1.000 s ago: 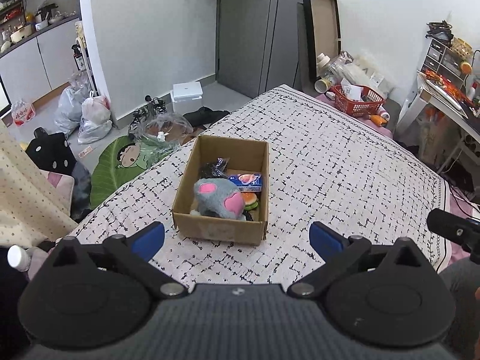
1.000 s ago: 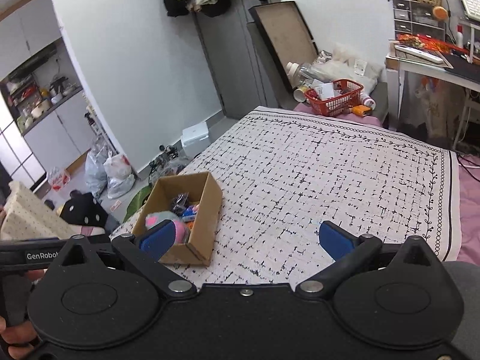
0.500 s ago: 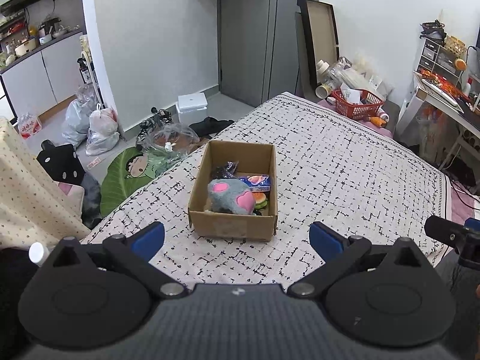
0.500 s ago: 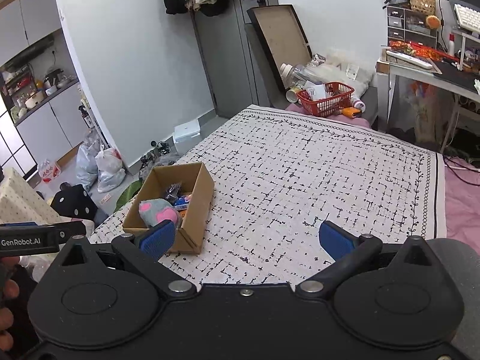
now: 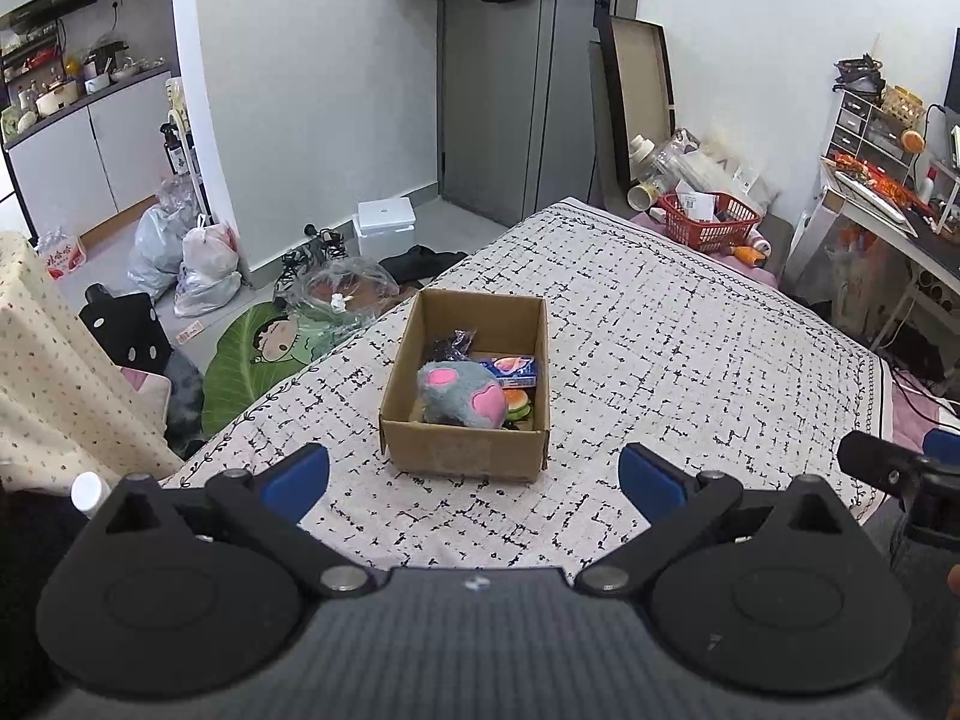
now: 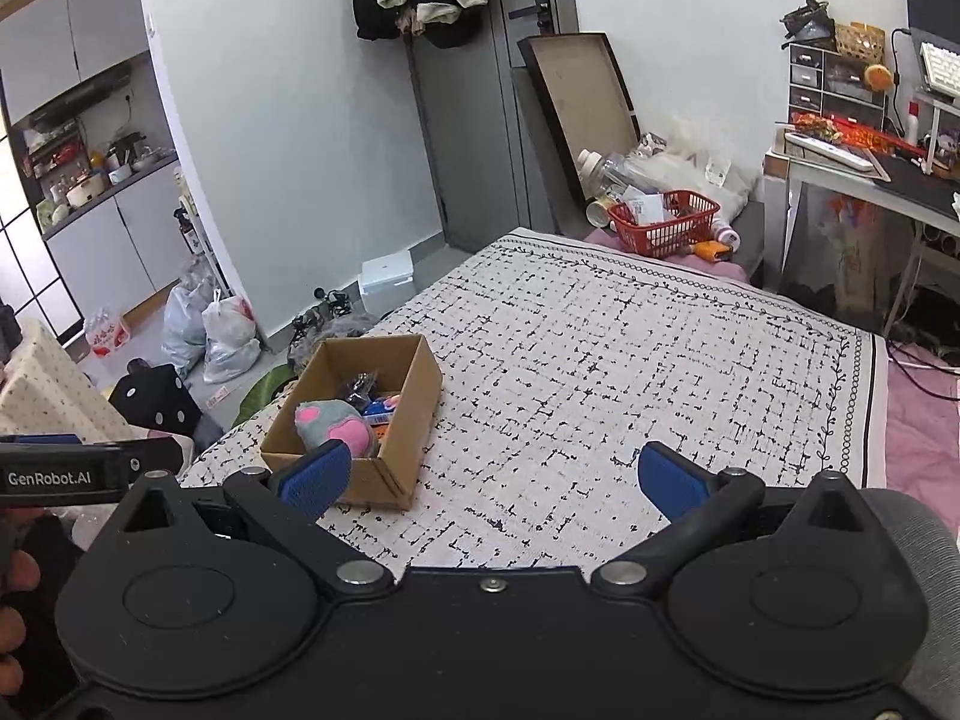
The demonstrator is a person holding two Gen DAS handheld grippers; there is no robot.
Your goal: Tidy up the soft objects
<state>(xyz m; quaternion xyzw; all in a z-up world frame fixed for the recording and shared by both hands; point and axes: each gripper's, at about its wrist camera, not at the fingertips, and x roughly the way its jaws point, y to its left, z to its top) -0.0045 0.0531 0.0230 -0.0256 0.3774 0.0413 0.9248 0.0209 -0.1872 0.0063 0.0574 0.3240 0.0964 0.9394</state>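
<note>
An open cardboard box (image 5: pixel 462 453) (image 6: pixel 414 402) rests on the bed's black-and-white patterned cover (image 5: pixel 690 360) (image 6: pixel 600 372), near its left edge. Inside lie a grey plush with pink patches (image 5: pixel 459 393) (image 6: pixel 327 420), a small burger toy (image 5: pixel 517 402), a blue packet (image 5: pixel 510 367) and a dark crinkled bag (image 5: pixel 447 345). My left gripper (image 5: pixel 474 477) hangs open just short of the box, nothing between its blue pads. My right gripper (image 6: pixel 492 474) is open too, to the right of the box, with its left pad overlapping the box's near corner in view.
A red basket (image 5: pixel 711 222) (image 6: pixel 663 222) sits at the bed's far end. Floor clutter left of the bed includes plastic bags (image 5: pixel 198 264), a green cartoon mat (image 5: pixel 252 354) and a white box (image 5: pixel 386 222). A desk (image 6: pixel 870 174) stands at right. A hand (image 6: pixel 12 576) holds the other device.
Both grippers have drawn back and risen, so the box looks smaller and more of the room and door shows. The box contents have not moved.
</note>
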